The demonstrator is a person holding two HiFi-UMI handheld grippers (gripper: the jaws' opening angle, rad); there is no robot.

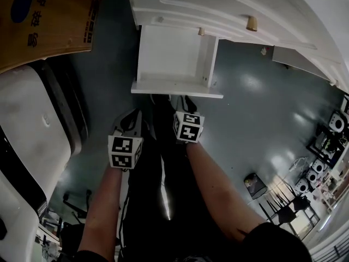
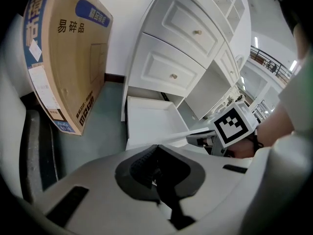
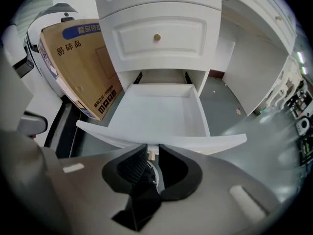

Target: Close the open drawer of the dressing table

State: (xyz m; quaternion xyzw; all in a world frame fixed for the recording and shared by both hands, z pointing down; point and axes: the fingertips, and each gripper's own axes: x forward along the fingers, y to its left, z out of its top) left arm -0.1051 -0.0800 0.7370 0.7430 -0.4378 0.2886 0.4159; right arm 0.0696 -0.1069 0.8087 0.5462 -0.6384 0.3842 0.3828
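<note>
The white dressing table (image 1: 229,4) has its bottom drawer (image 1: 172,53) pulled out and empty, also seen in the right gripper view (image 3: 156,111) and the left gripper view (image 2: 149,119). My right gripper (image 3: 153,148) hangs over the middle of the drawer's front panel (image 3: 195,142), jaws a little apart. The small tan knob (image 3: 151,154) shows in the narrow gap just past the tips. In the head view the right gripper (image 1: 182,101) is at the panel's near edge. My left gripper (image 1: 130,119) sits lower left of the drawer, jaws shut and empty (image 2: 156,147).
A brown cardboard box (image 1: 43,21) leans left of the table. A white and black seat (image 1: 27,124) fills the left side. Closed drawers with knobs (image 3: 157,36) sit above the open one. Stands and small devices (image 1: 327,141) crowd the grey floor at right.
</note>
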